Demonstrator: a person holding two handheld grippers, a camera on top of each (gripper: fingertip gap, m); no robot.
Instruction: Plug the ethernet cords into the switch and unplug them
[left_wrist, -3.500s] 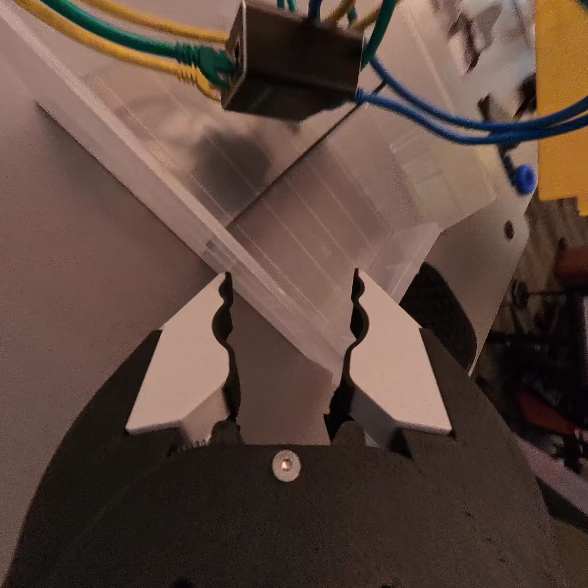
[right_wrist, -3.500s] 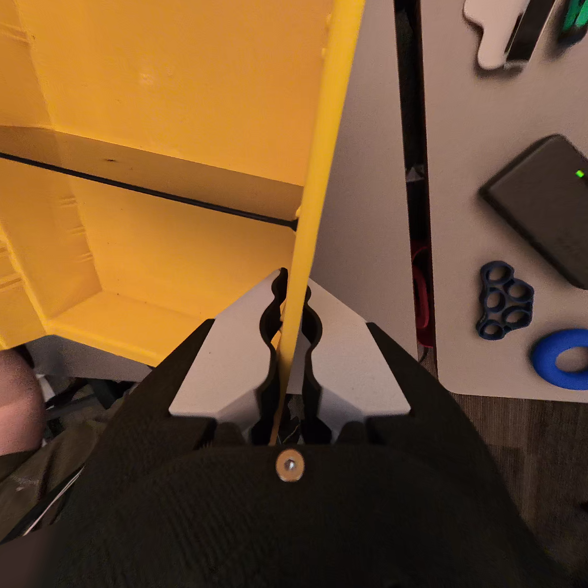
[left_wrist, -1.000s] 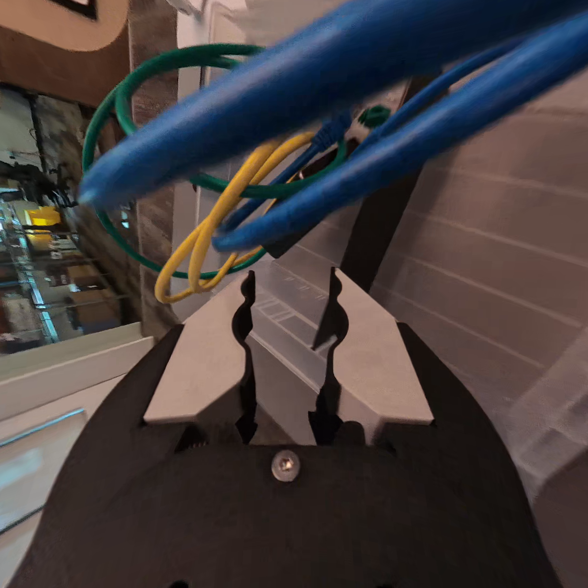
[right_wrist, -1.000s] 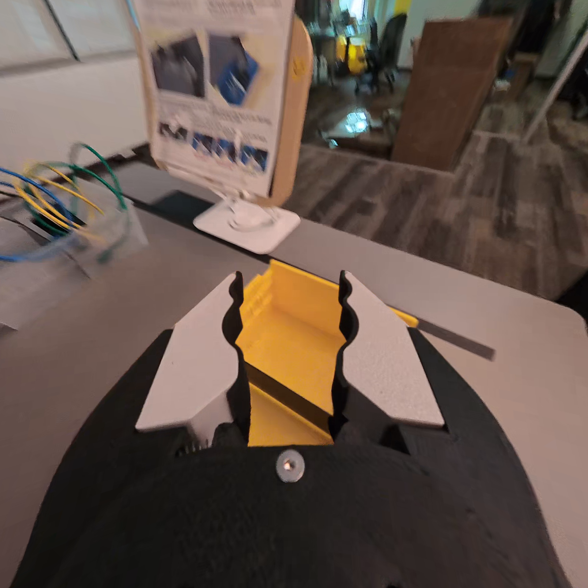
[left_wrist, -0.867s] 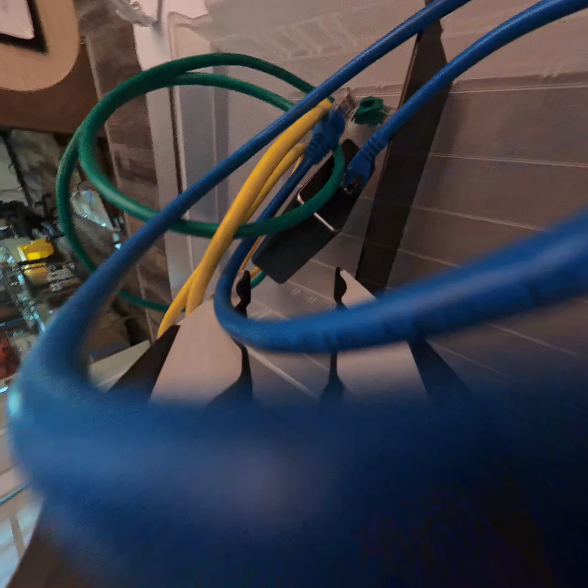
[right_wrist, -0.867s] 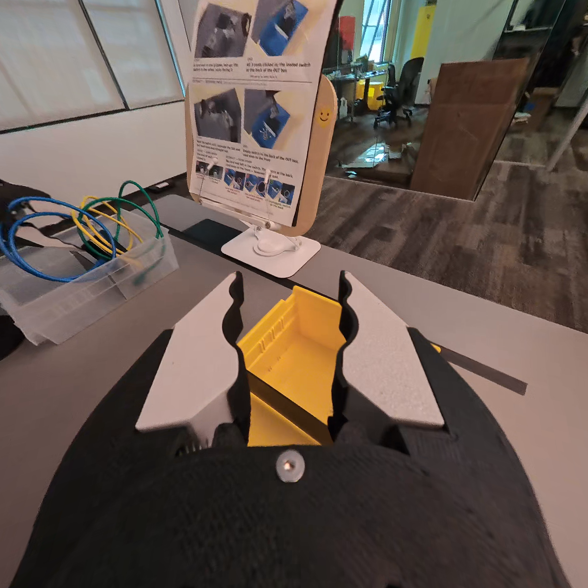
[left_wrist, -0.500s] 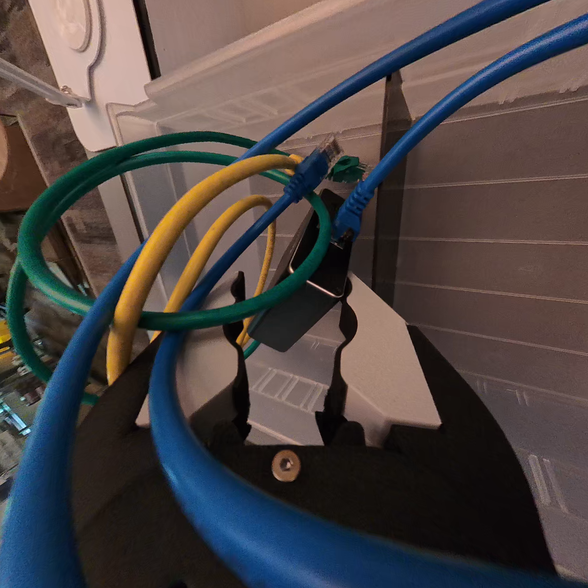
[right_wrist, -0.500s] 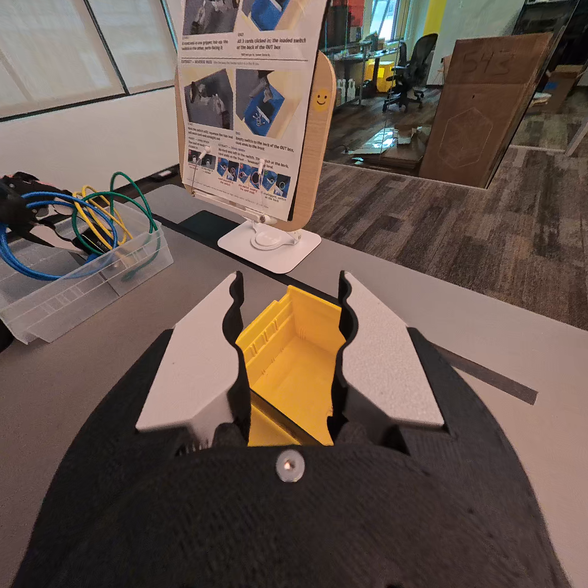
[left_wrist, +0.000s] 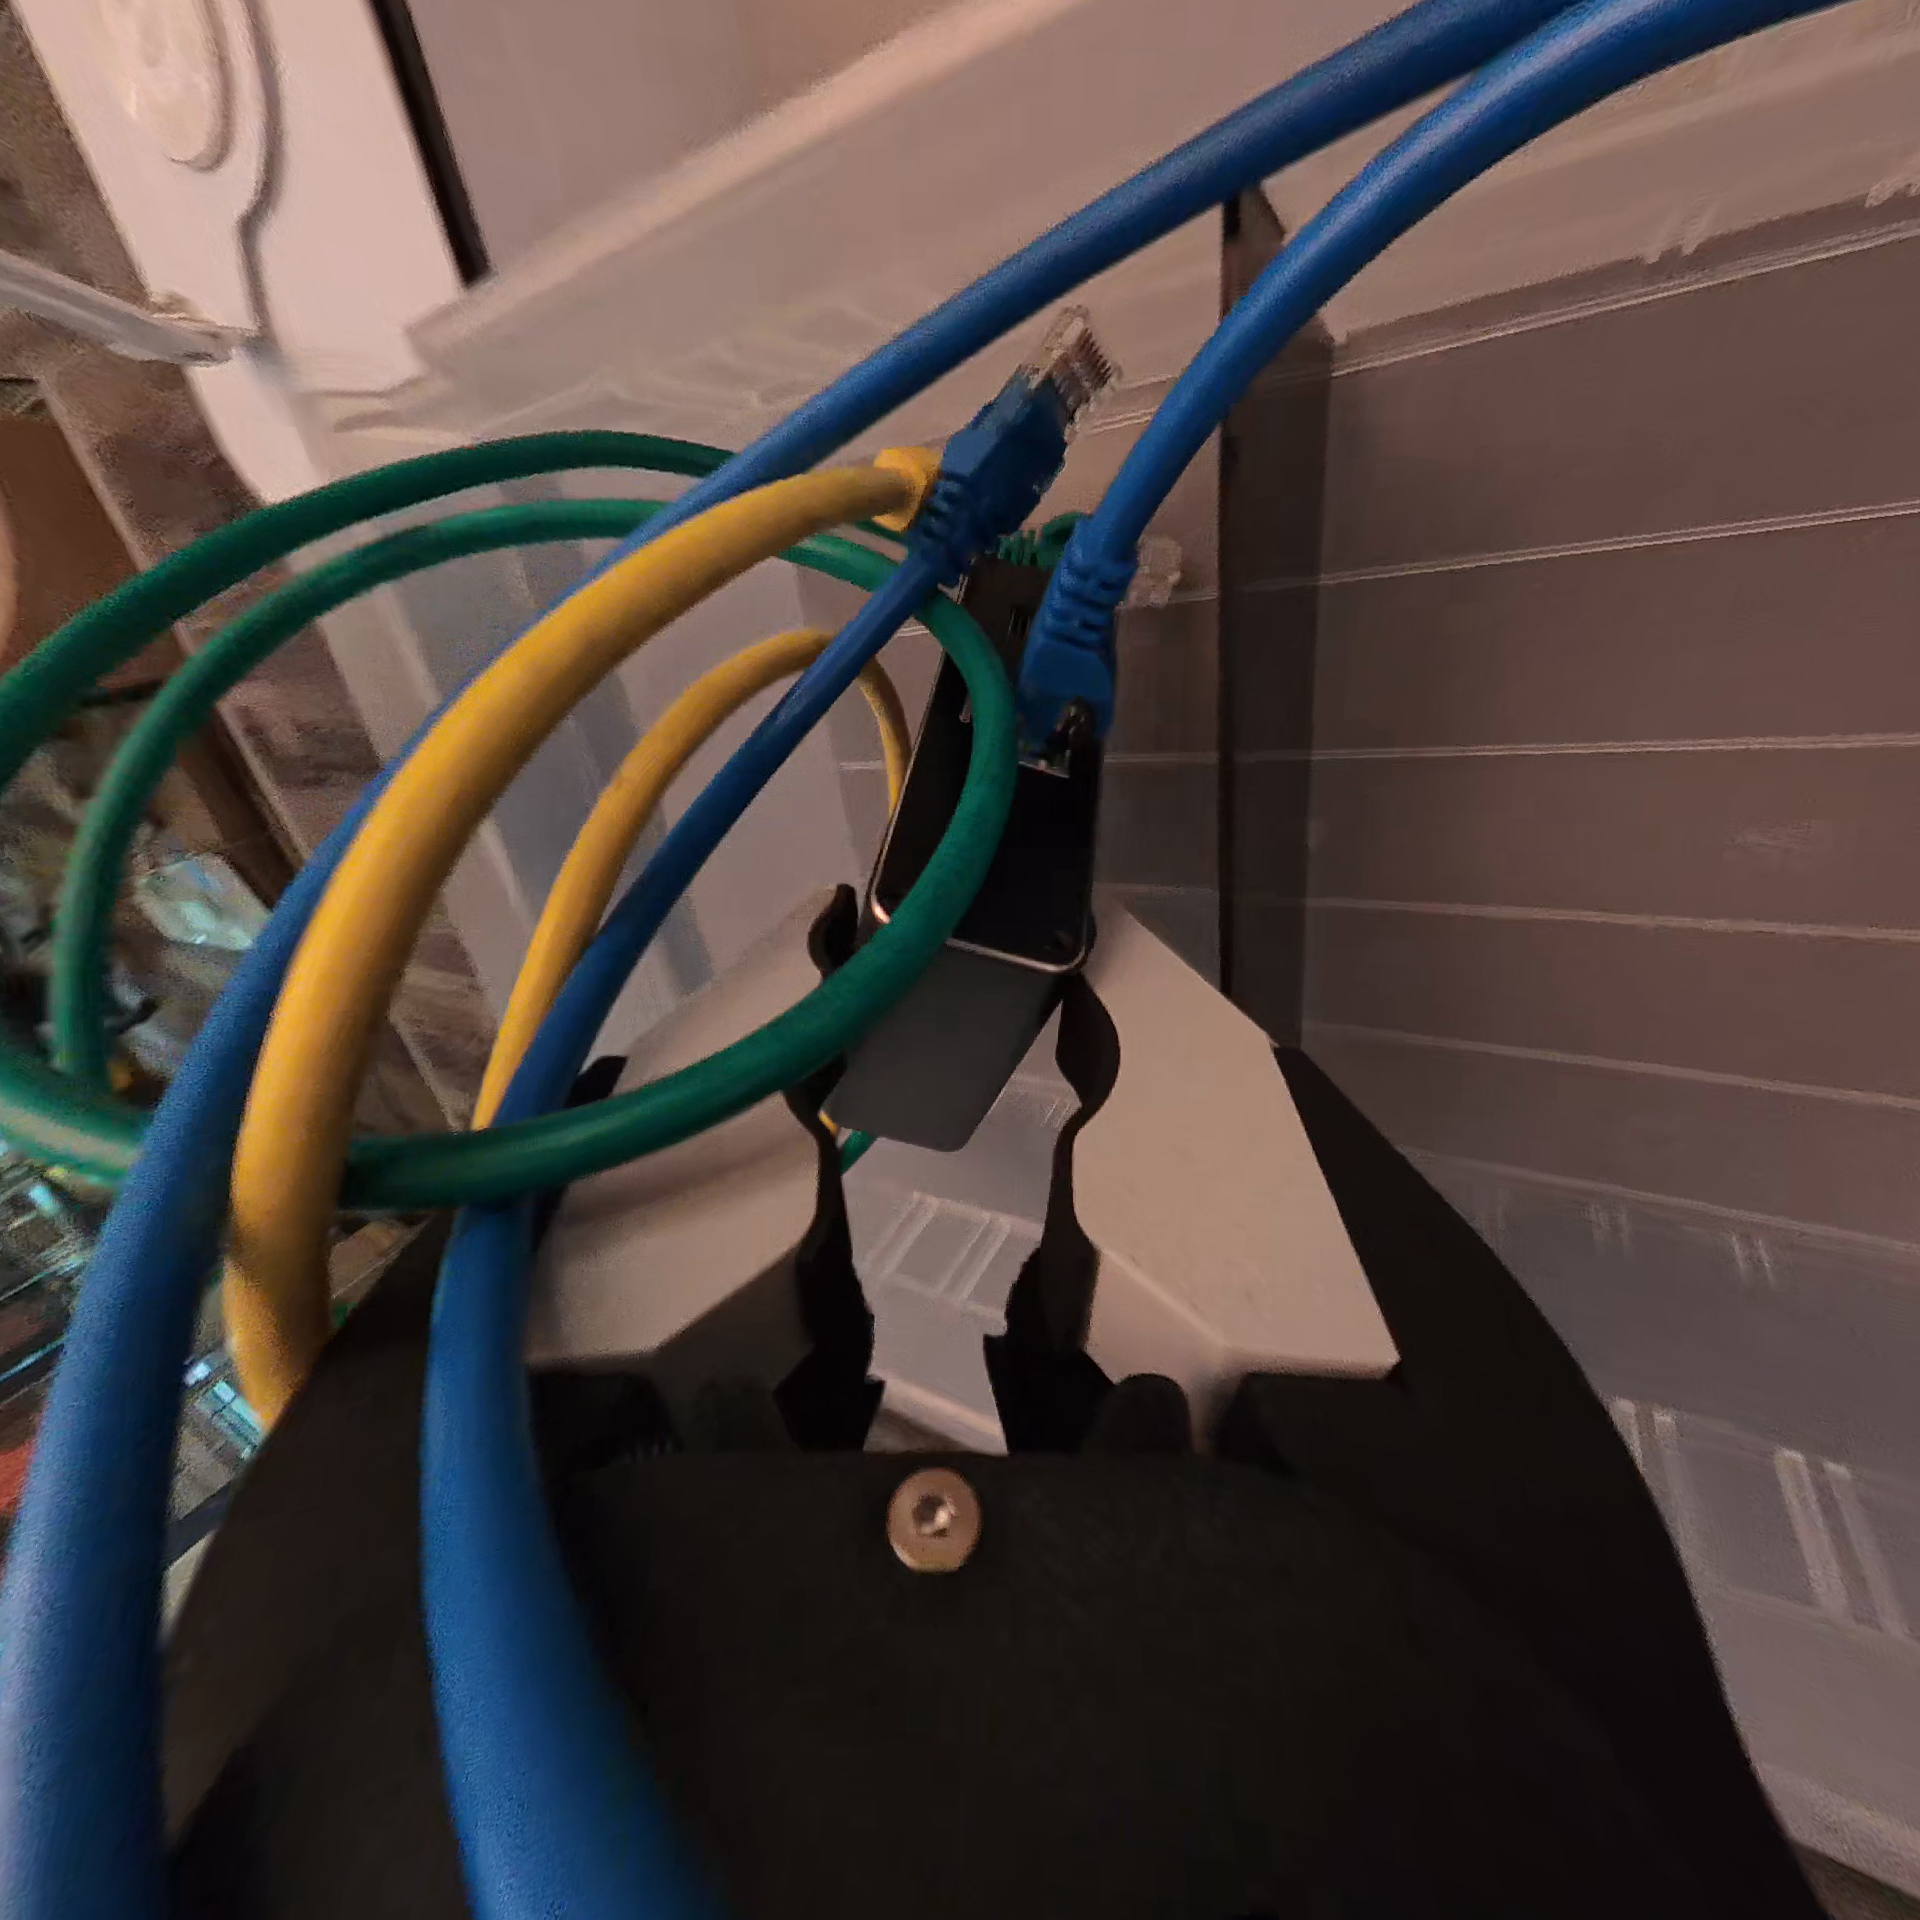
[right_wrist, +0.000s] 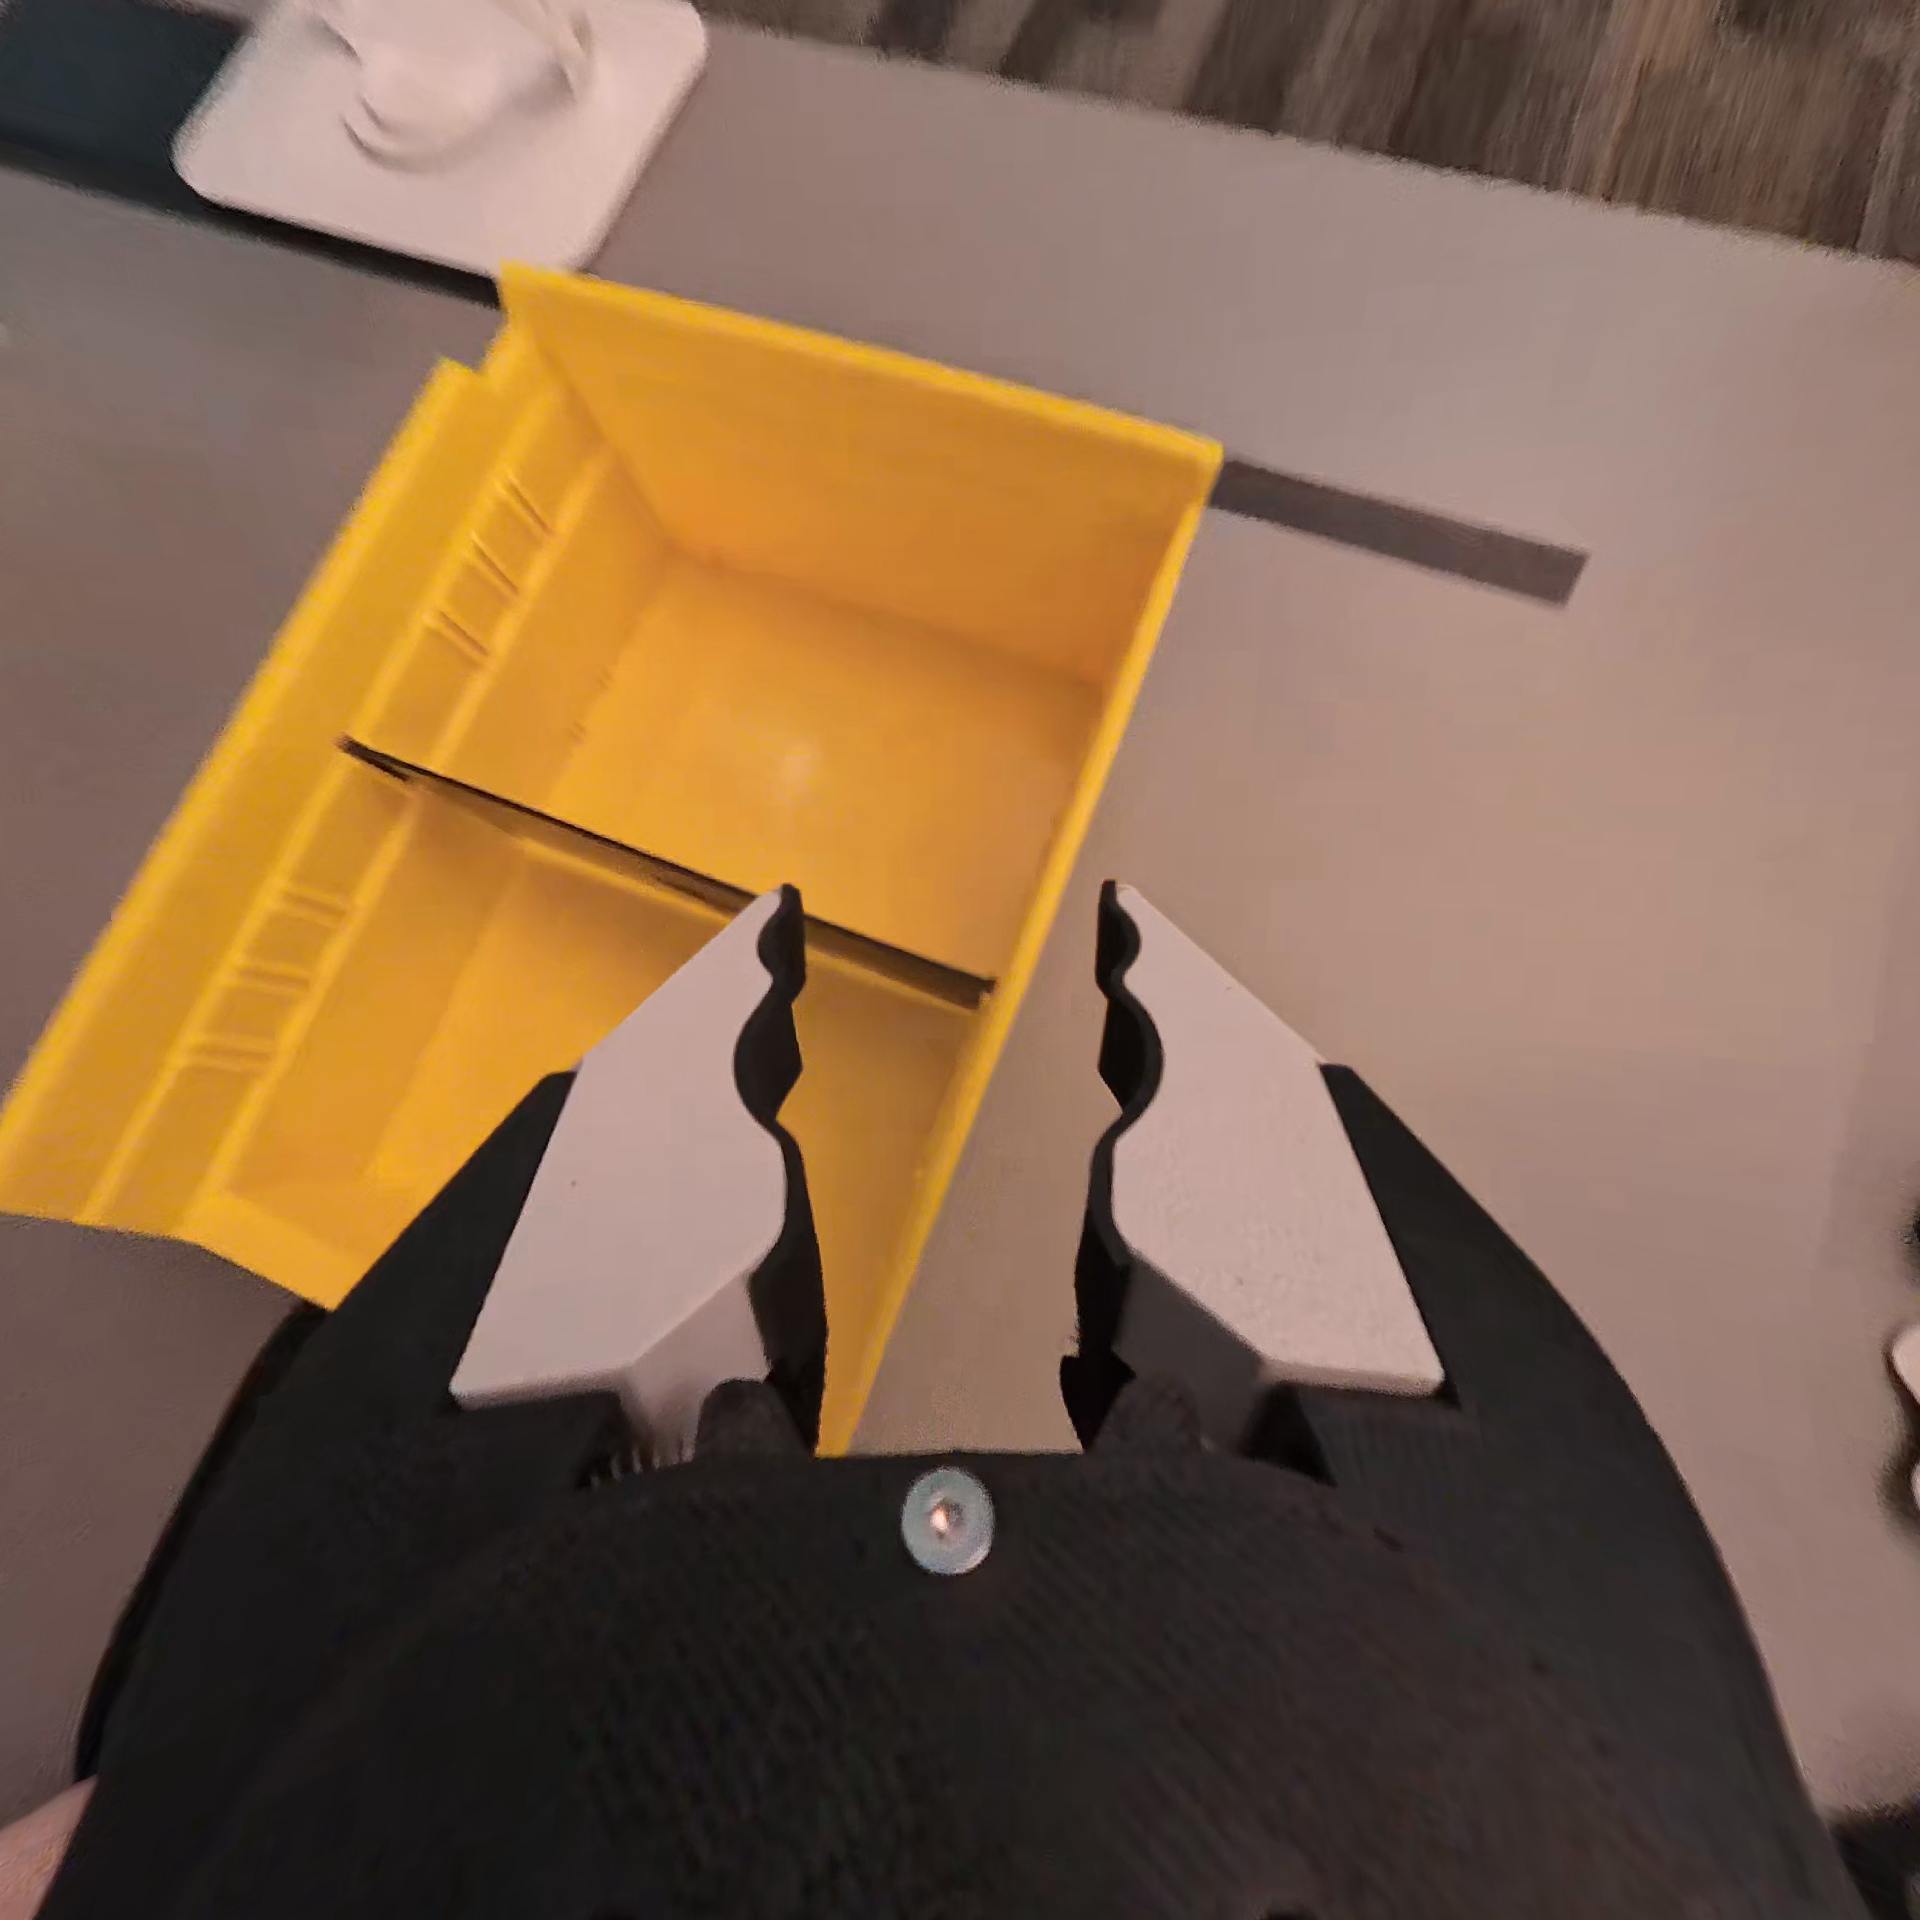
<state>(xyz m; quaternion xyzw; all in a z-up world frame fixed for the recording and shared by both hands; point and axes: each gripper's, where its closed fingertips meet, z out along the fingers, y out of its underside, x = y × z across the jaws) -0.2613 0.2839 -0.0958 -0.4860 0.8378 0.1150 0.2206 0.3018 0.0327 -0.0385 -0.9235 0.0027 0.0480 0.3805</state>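
Observation:
In the left wrist view my left gripper (left_wrist: 956, 925) has its two fingers closed against the lower end of the small black switch (left_wrist: 987, 852), which stands upright inside a clear plastic bin (left_wrist: 1558, 727). One blue cord (left_wrist: 1070, 665) is plugged into the switch's top. A second blue plug (left_wrist: 1029, 416) hangs free above it. Green cord loops (left_wrist: 727, 1101) and yellow cord loops (left_wrist: 436, 831) drape over the gripper. A green plug (left_wrist: 1039, 540) shows behind the switch. My right gripper (right_wrist: 948, 899) is open and empty, above the right wall of a yellow bin (right_wrist: 1122, 727).
The clear bin has a black divider (left_wrist: 1257, 520) just right of the switch. The yellow bin holds only a black divider (right_wrist: 644, 862). A white stand base (right_wrist: 447, 114) sits behind it. A dark tape strip (right_wrist: 1403, 540) lies on the grey table (right_wrist: 1507, 883). Tip to tip, the grippers are about 60 cm apart.
My left gripper has moved in through the cord loops and its fingers have closed onto the switch. The right gripper has let go of the yellow bin's wall, opened, and now tilts down over the bin.

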